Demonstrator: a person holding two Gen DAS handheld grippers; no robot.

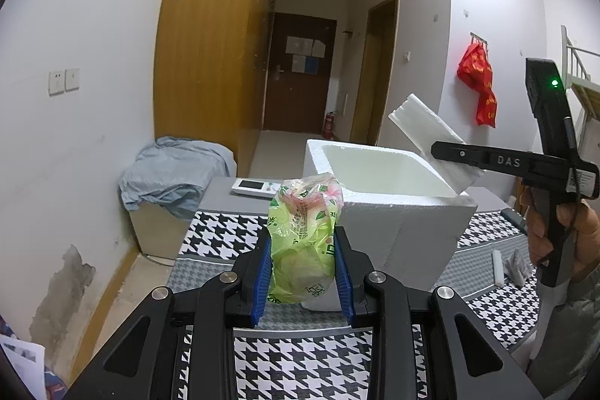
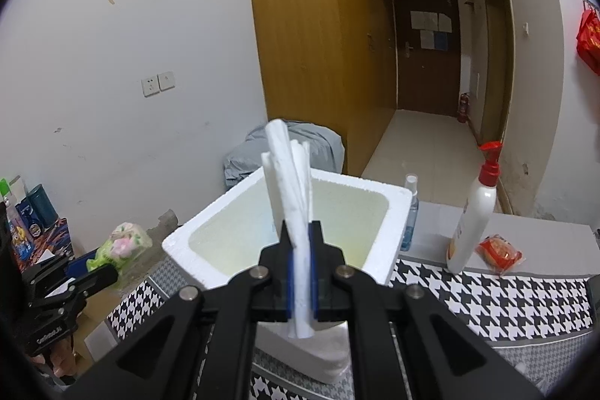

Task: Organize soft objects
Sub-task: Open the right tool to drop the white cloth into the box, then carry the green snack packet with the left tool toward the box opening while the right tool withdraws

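My left gripper (image 1: 302, 250) is shut on a green plastic bag (image 1: 303, 235) with pink-flowered soft stuff inside, held upright just left of an open white foam box (image 1: 397, 216). In the right wrist view the same bag (image 2: 123, 244) and the left gripper (image 2: 93, 272) hang at the far left, beside the box. My right gripper (image 2: 302, 231) is shut on a bundle of thin white foam sheets (image 2: 292, 182), standing upright over the near side of the foam box (image 2: 397, 201). From the left wrist view the foam sheets (image 1: 423, 130) hover above the box's right rim in the right gripper (image 1: 442, 150).
A houndstooth cloth (image 2: 487, 298) covers the table. A white pump bottle with a red top (image 2: 472, 223), a red packet (image 2: 498, 253) and a small blue spray bottle (image 2: 410, 212) stand right of the box. A white remote (image 1: 255, 188) lies behind the bag. Grey cloth (image 1: 176, 171) drapes a low box.
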